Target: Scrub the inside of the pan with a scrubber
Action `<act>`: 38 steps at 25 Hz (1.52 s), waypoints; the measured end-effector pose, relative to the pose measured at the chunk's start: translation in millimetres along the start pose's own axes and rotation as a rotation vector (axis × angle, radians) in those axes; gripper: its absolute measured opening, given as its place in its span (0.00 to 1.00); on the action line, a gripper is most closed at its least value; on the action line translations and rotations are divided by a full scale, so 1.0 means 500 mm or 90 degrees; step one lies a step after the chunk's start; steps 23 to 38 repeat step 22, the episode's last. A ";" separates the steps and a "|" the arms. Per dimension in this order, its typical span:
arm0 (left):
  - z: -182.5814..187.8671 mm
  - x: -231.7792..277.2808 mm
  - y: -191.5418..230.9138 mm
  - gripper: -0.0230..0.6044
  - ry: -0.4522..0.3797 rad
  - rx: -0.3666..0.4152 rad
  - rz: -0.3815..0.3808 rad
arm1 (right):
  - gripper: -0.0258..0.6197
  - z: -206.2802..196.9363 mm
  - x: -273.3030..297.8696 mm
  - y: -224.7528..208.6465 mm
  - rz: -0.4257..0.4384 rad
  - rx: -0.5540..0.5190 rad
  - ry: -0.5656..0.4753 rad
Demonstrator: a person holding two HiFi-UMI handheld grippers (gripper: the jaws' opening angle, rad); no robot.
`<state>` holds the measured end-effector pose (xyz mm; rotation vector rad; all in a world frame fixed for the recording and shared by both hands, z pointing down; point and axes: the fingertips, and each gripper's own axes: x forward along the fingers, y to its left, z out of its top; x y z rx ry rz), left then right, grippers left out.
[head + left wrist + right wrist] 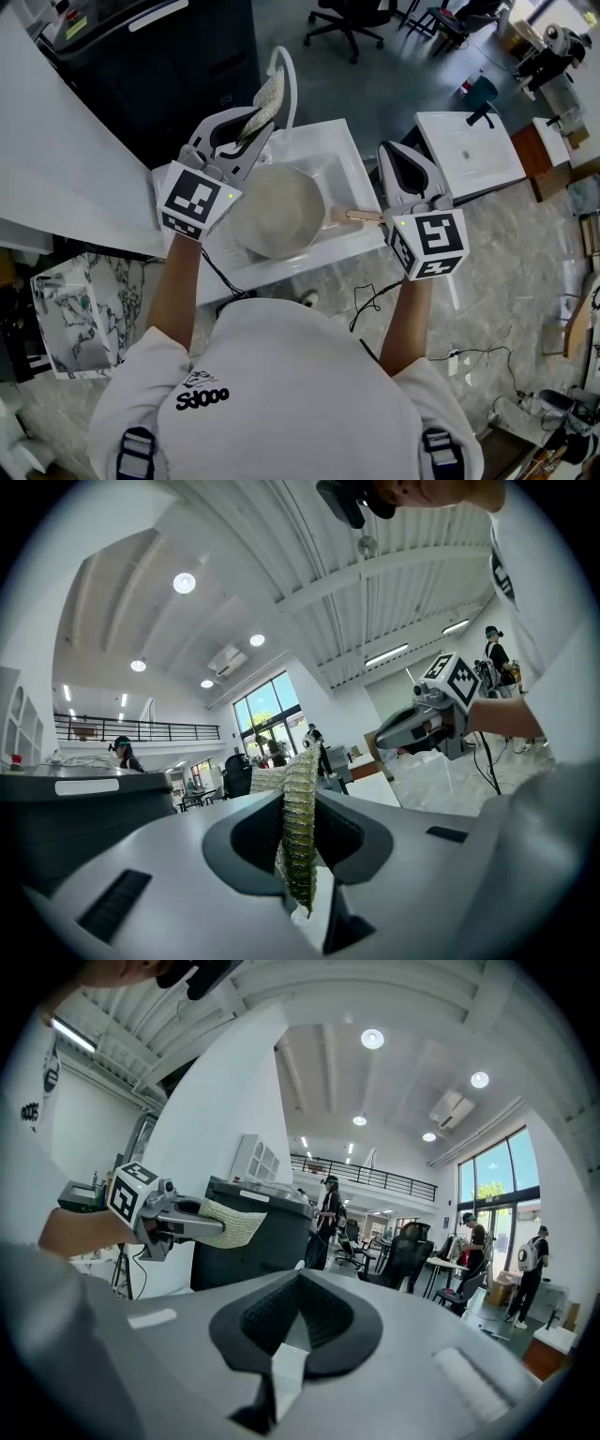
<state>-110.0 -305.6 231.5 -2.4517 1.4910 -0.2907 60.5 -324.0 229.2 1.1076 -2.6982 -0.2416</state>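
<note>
The left tool (251,129) is clenched on a scrubber (264,101), a pale woven pad. The pad stands on edge between the jaws and sticks out past their tips. In the left gripper view its ribbed edge is pinched between the two dark pads. This tool is held up over the far left side of the pan (278,211), and the scrubber is clear of the pan's inside. The tool's marker cube (197,200) faces up toward the head camera, just left of the pan.

The right tool (392,152) is closed, its jaws drawn together with nothing between them. It is held to the right of the pan, above the end of the handle (356,216), and its own marker cube (429,244) also faces up.

Both tools are tipped upward, so each gripper view takes in the room and ceiling rather than the pan. Each view also catches the other tool across from it.

The left forearm (178,291) and right forearm (405,323) are bare. They reach forward from the sleeves of a white shirt, roughly parallel, one on either side of the pan.

The pan is round and pale inside. It sits in a white sink (328,167) with its wooden handle pointing to the person's right.
</note>
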 end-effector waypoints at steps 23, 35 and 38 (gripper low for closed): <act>-0.010 0.003 -0.027 0.15 -0.001 0.001 -0.036 | 0.05 -0.030 0.002 0.009 0.010 0.016 0.014; -0.010 0.003 -0.027 0.15 -0.001 0.001 -0.036 | 0.05 -0.030 0.002 0.009 0.010 0.016 0.014; -0.010 0.003 -0.027 0.15 -0.001 0.001 -0.036 | 0.05 -0.030 0.002 0.009 0.010 0.016 0.014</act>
